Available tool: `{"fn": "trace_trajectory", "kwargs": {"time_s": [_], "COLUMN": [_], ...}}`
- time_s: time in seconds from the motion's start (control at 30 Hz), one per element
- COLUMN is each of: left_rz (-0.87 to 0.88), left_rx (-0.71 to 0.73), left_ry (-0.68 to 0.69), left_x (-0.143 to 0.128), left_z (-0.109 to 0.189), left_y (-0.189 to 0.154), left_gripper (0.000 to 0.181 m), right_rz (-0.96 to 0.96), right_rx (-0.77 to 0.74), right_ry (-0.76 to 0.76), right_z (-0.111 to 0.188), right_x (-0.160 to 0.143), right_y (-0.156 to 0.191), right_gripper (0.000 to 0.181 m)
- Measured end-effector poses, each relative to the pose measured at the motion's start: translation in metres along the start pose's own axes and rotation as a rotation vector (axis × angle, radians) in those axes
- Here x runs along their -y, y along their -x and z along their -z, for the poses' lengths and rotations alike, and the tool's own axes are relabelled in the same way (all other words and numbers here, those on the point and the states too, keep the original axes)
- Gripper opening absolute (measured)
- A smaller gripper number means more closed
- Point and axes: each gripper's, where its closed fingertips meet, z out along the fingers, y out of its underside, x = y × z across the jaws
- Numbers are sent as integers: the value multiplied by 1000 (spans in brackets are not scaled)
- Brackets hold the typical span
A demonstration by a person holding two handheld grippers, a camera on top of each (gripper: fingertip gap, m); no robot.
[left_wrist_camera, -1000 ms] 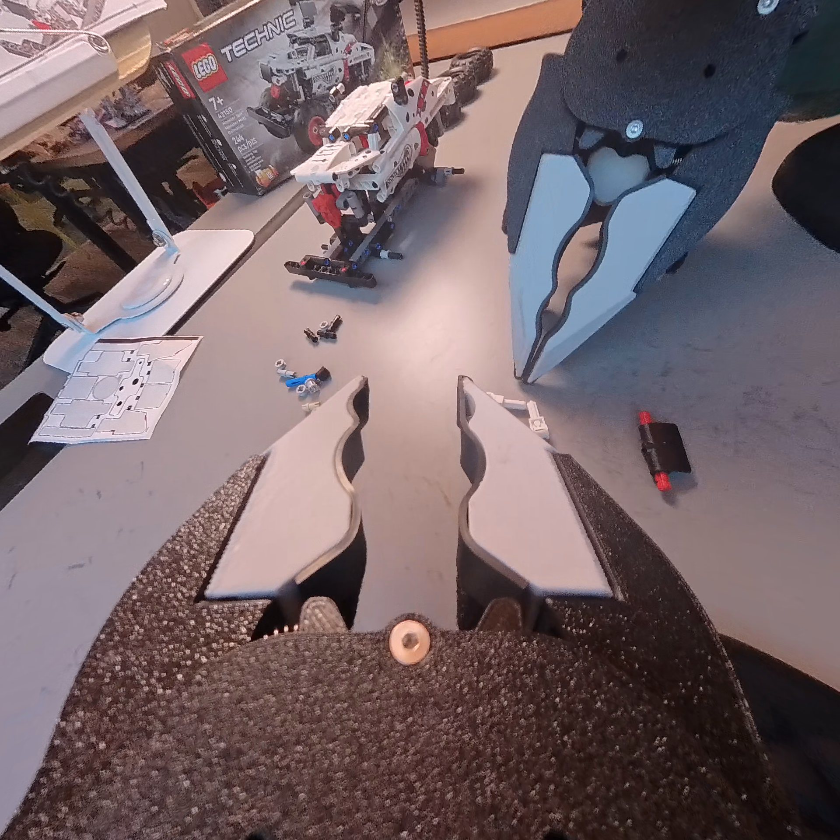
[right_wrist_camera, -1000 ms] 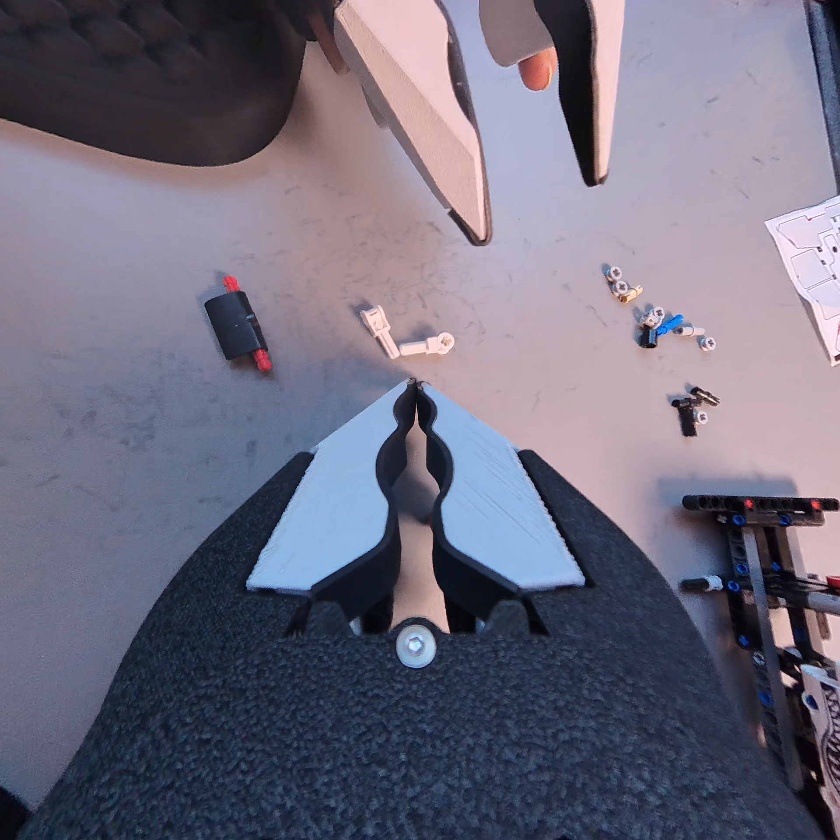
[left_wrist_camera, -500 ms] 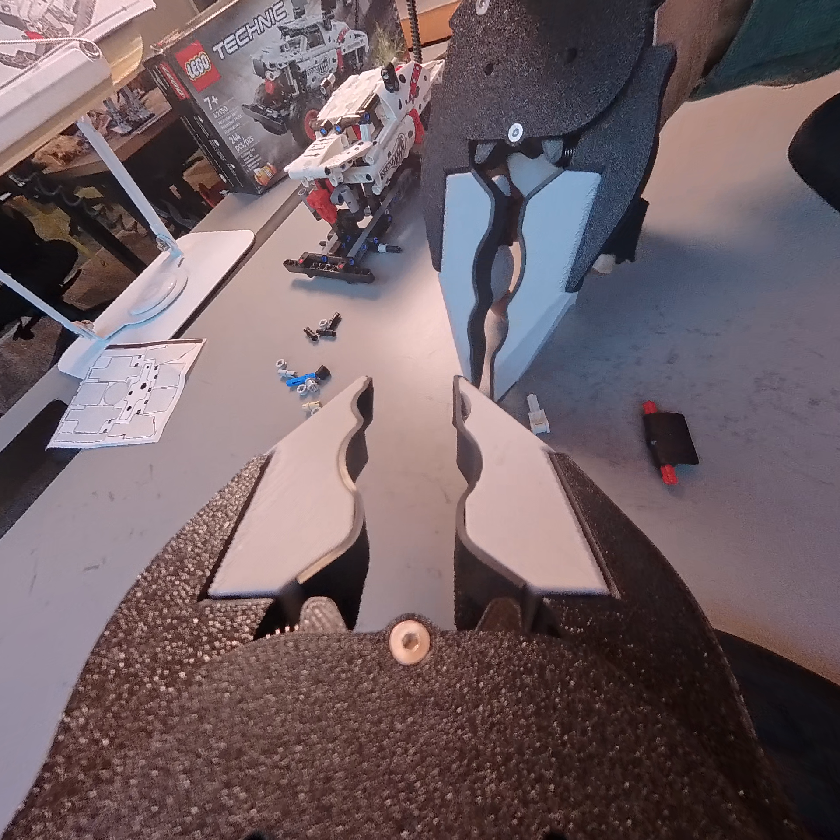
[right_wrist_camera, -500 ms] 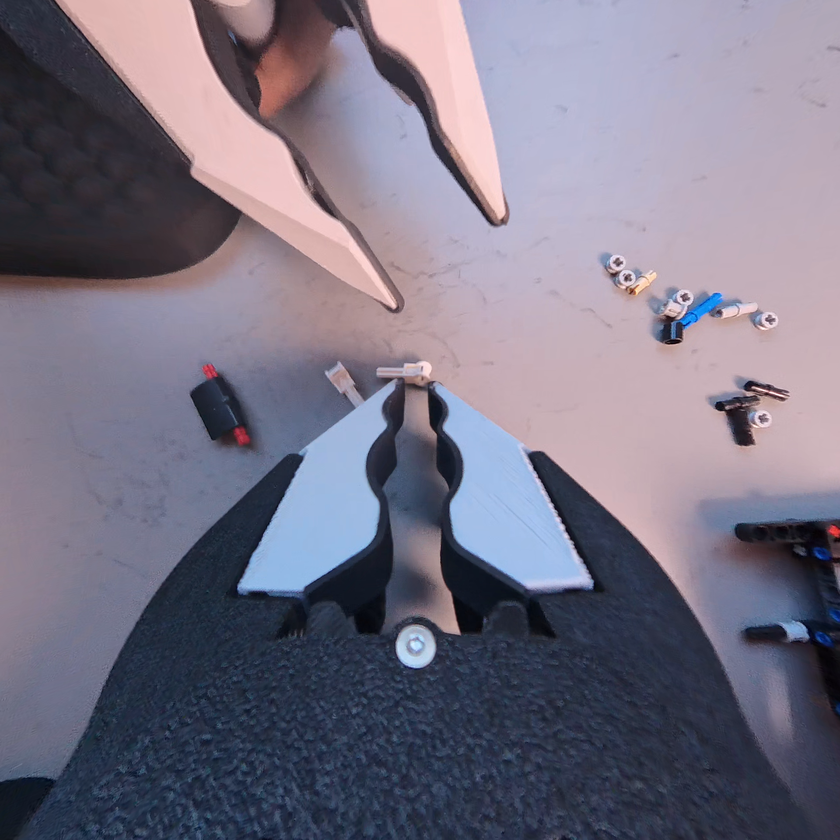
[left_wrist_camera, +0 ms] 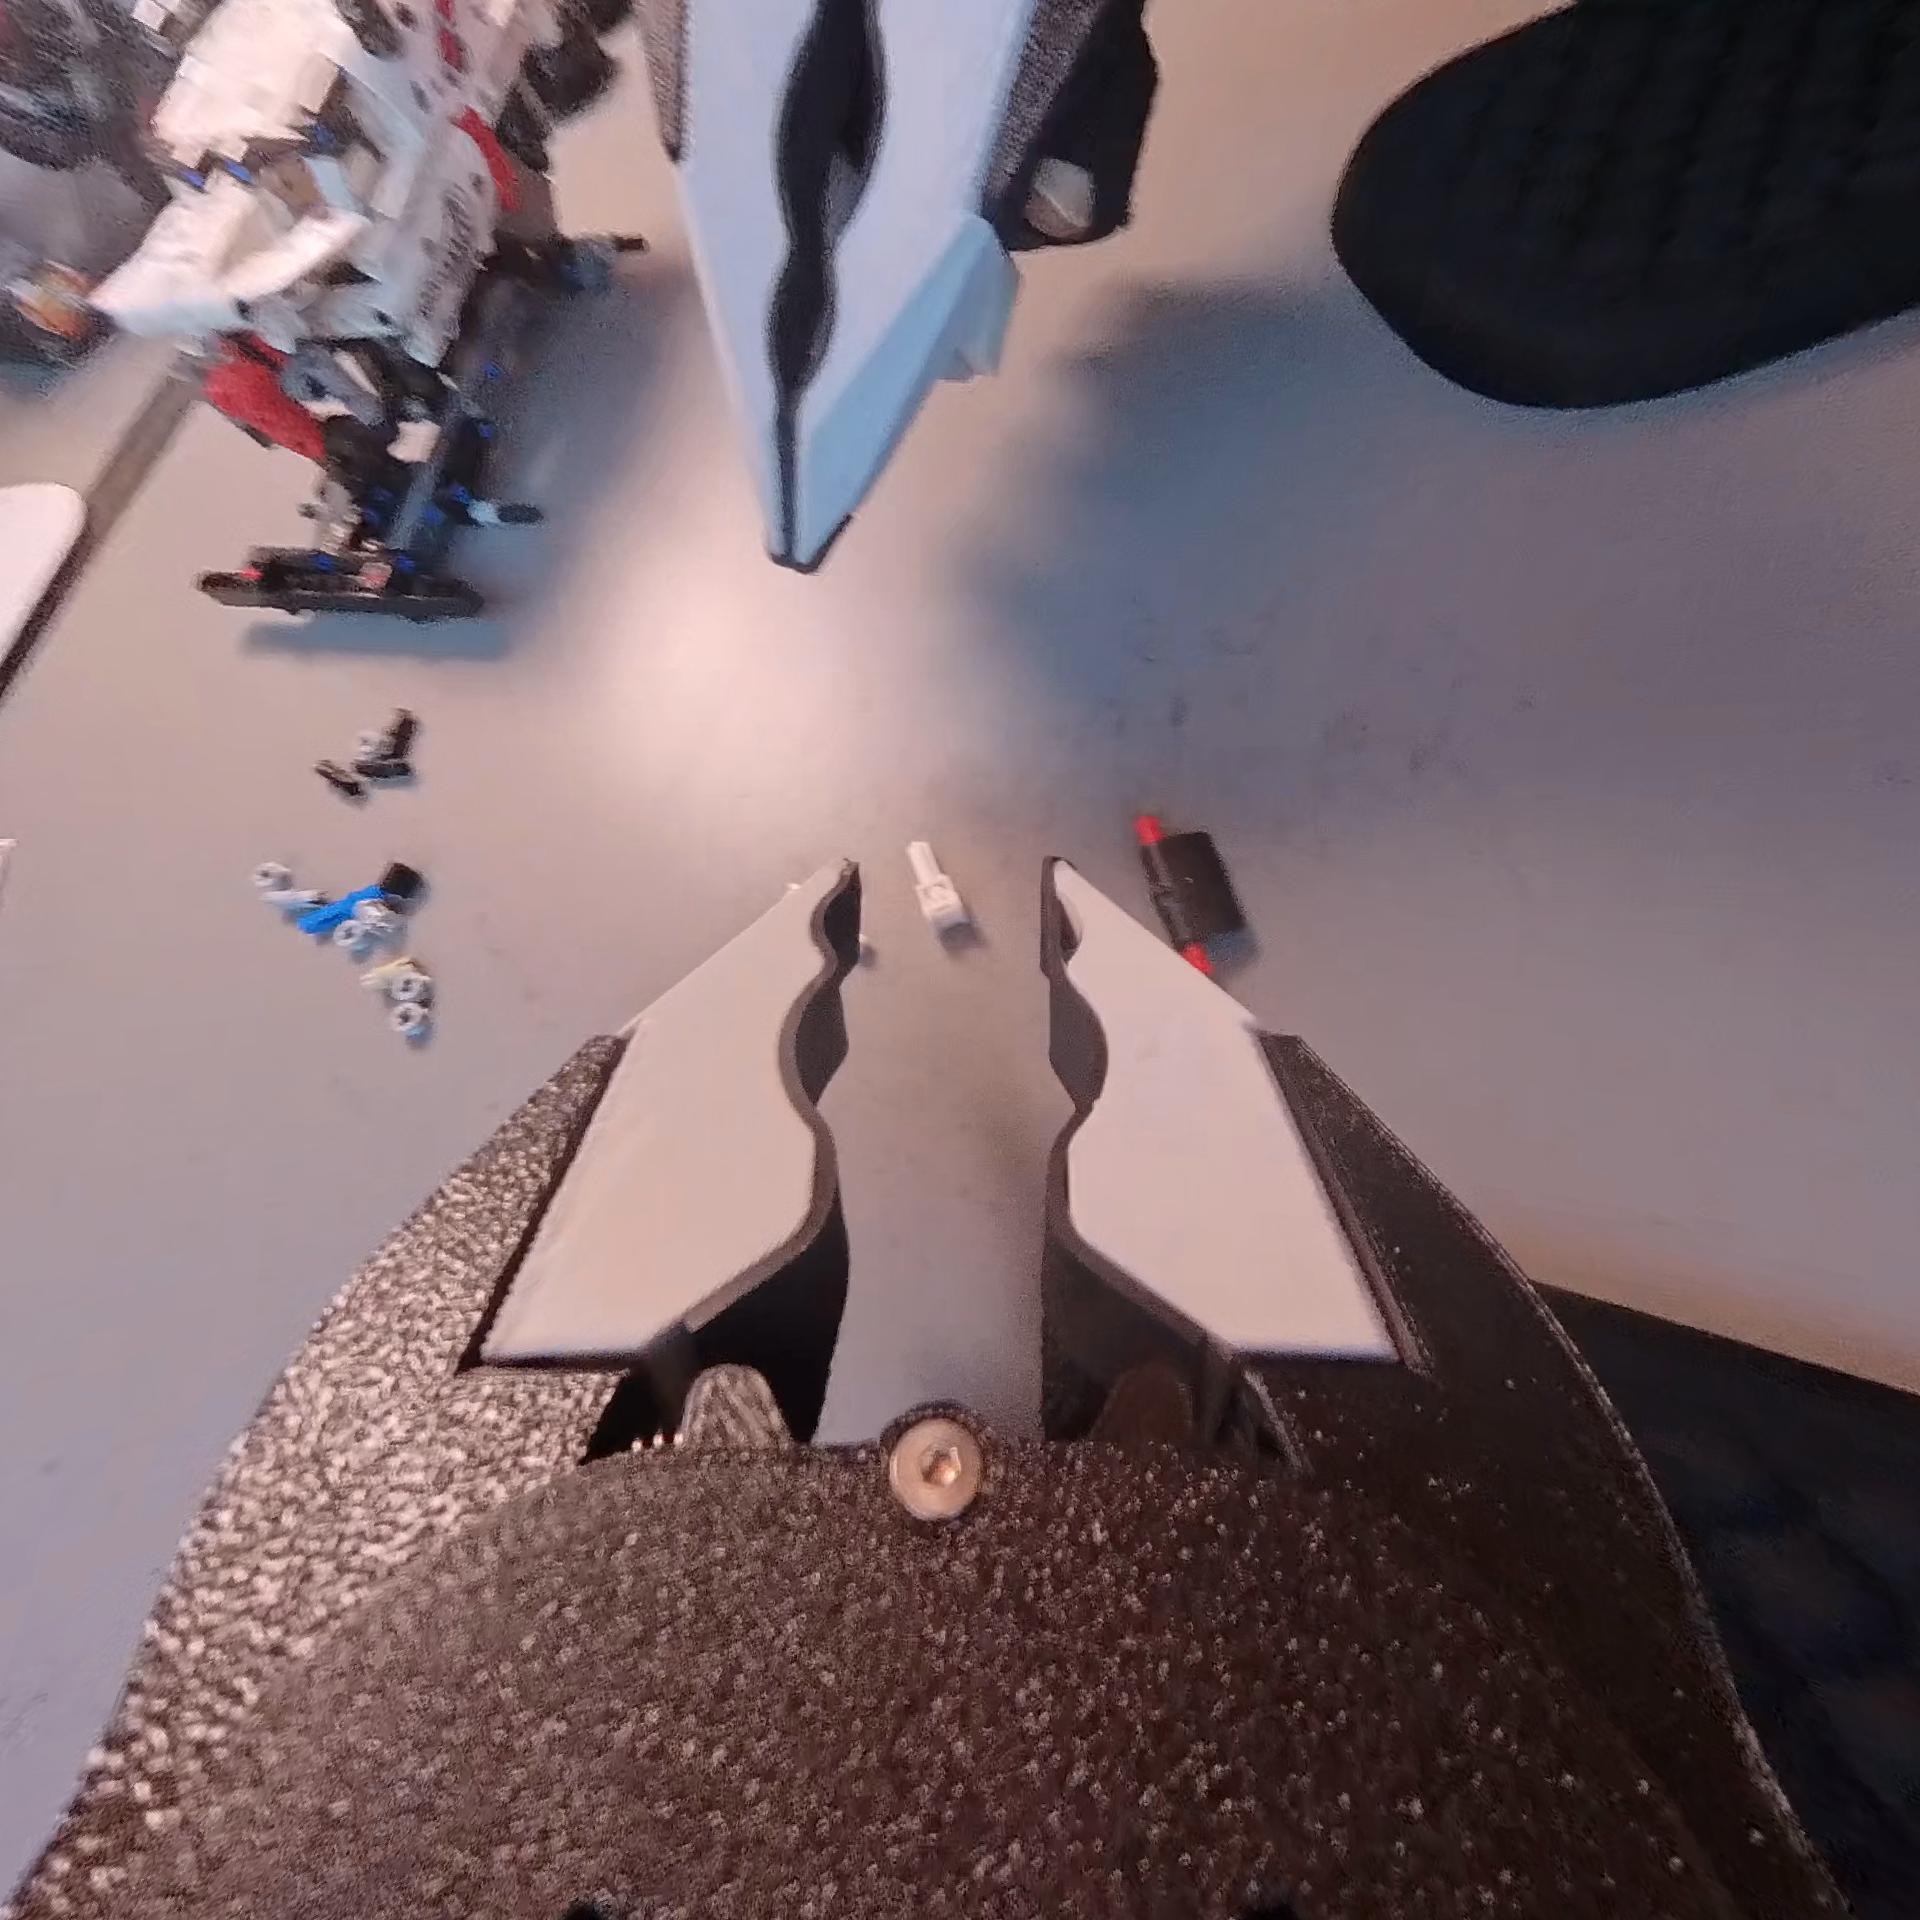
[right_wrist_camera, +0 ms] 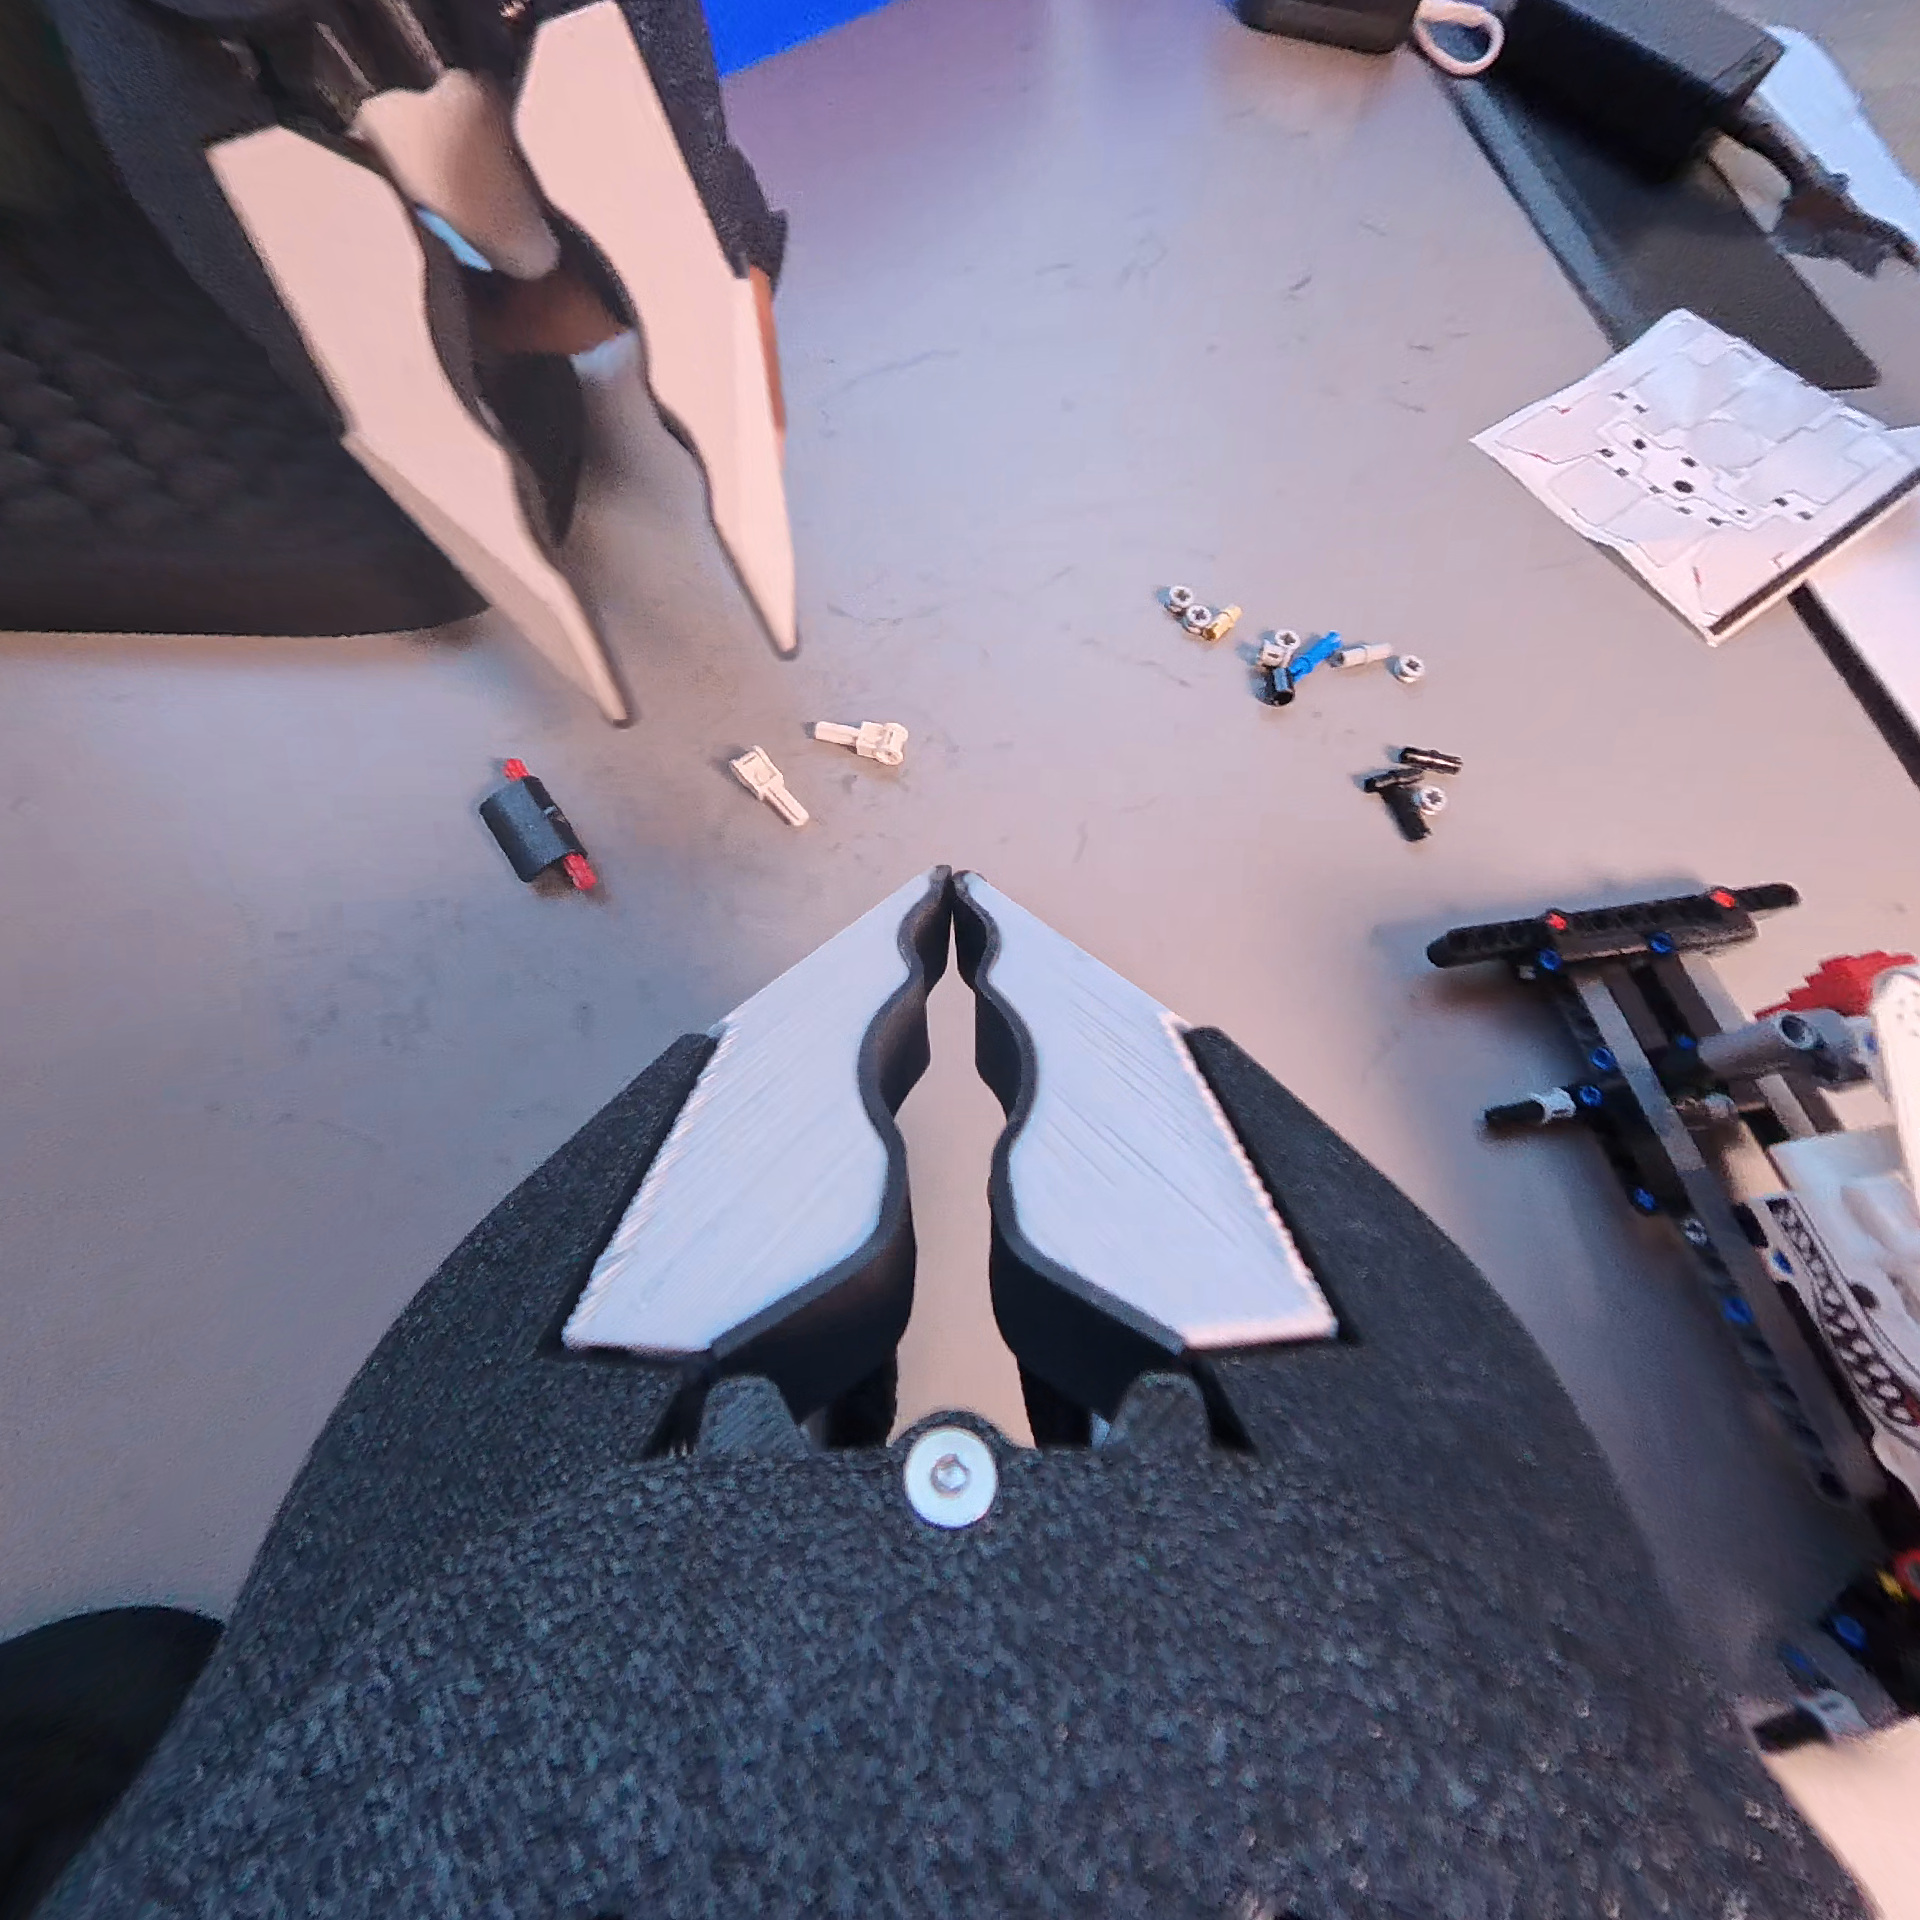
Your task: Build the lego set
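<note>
On the counter [right_wrist_camera: 1039, 312] between my 2 tools lie 2 small white connector pieces [right_wrist_camera: 769, 787] [right_wrist_camera: 862, 739], near each other but apart. My left hand-held gripper [left_wrist_camera: 951, 868] is spread wide and empty, one piece just ahead of its tips. My right hand-held gripper [right_wrist_camera: 952, 876] is closed on nothing. These look light, rigid and slippery; I'd pinch across the thicker end. The half-built truck [right_wrist_camera: 1704, 1101] crowds the right; bare room elsewhere.
</note>
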Motion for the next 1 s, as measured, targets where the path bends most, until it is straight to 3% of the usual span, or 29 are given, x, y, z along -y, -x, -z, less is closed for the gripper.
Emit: {"fn": "trace_trajectory", "kwargs": {"time_s": [0.1,0.17,0.3,0.5,0.7,0.87,1.0], "left_rz": [28,7,-45,-37,-60,-43,-15], "left_rx": [-184,-230,-215,-228,-186,-90,-19], "left_ry": [51,103,168,202,189,116,26], "left_x": [3,-2,-9,-11,-8,6,17], "left_z": [2,-2,-9,-16,-19,-19,-13], "left_y": [-35,-49,-55,-57,-52,-32,-15], "left_gripper": [37,41,40,14,13,13,13], "right_rz": [-25,-35,-43,-24,-2,7,-1], "right_rx": [-13,-24,-25,-8,2,31,204], "right_ry": [-14,-11,-10,11,-22,-31,-81], "right_z": [-2,-5,-11,-16,-12,-5,5], "right_x": [-5,-7,-8,-13,-4,-1,8], "right_y": [-3,-7,-9,-4,2,7,38], "right_gripper": [0,1,2,4,4,7,13]}}
